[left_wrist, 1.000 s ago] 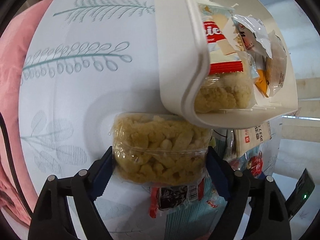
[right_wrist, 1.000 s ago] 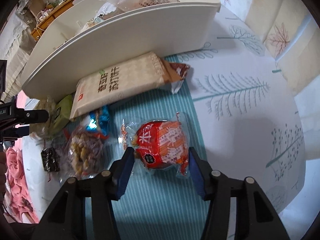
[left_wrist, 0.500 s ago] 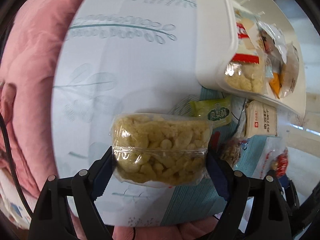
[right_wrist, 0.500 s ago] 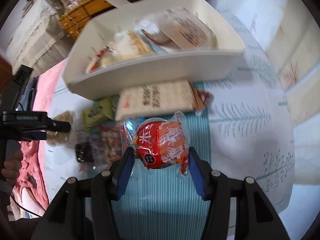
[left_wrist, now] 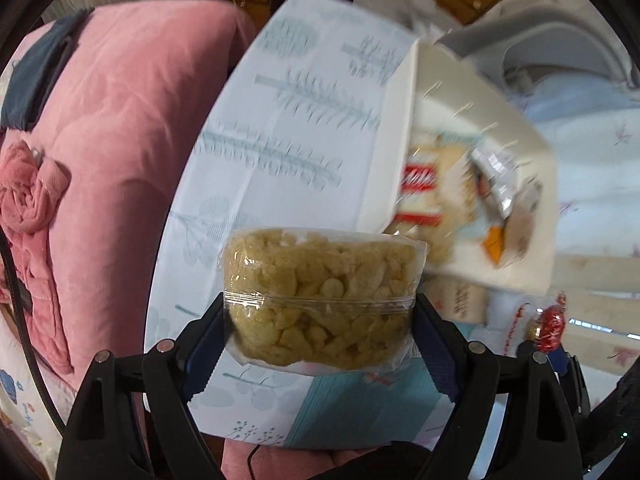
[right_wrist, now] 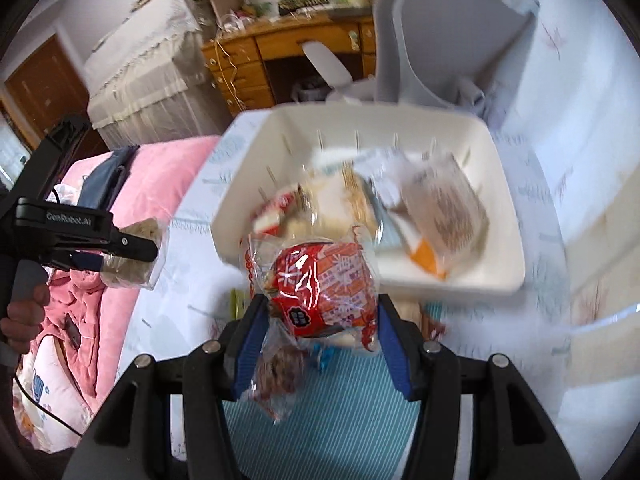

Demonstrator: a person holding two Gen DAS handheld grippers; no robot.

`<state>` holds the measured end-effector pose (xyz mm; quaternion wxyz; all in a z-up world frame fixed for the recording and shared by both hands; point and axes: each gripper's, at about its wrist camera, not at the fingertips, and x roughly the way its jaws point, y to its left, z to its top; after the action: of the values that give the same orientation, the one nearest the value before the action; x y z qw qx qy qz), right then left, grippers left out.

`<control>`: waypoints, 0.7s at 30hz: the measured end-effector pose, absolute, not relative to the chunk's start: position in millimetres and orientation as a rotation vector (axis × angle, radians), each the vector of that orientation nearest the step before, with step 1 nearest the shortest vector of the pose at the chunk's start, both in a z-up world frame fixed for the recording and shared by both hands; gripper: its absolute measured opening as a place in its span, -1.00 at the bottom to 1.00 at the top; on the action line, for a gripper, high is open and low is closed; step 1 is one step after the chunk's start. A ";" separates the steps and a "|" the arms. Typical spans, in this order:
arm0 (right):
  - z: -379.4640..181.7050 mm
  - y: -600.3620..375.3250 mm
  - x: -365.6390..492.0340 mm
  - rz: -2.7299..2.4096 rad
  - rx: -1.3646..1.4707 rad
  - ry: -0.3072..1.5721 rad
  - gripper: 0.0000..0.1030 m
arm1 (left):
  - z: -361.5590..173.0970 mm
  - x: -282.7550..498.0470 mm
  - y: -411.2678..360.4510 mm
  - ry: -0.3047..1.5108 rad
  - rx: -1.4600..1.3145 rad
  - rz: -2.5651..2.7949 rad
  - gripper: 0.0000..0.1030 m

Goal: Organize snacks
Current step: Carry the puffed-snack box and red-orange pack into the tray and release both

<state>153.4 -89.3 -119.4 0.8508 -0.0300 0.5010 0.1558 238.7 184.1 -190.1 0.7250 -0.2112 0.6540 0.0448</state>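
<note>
My left gripper (left_wrist: 320,320) is shut on a clear pack of yellow puffed snacks (left_wrist: 320,296), held in the air above the table's left part. It also shows in the right wrist view (right_wrist: 132,256). My right gripper (right_wrist: 320,320) is shut on a red and orange snack packet (right_wrist: 320,288), raised in front of the near wall of the white bin (right_wrist: 508,240). The bin (left_wrist: 388,168) holds several snack packs. The red packet also shows in the left wrist view (left_wrist: 552,328).
A leaf-print tablecloth (left_wrist: 288,128) with a teal striped mat (right_wrist: 320,420) covers the table. Loose snack packs (right_wrist: 280,376) lie on the mat below my right gripper. A pink quilt (left_wrist: 112,160) lies left of the table. A grey chair (right_wrist: 440,32) stands behind the bin.
Both grippers have risen with their packs. The views now look down over the table and into the bin, which was seen from the side before.
</note>
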 end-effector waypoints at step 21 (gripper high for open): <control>-110.3 -125.0 193.4 0.254 0.005 0.929 0.16 | -127.2 290.4 103.5 1.172 -0.393 -0.100 0.92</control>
<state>193.4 -125.0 -110.3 0.8862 0.0025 0.4469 0.1222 290.4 103.5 -127.2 0.8139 -0.1842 0.5490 -0.0469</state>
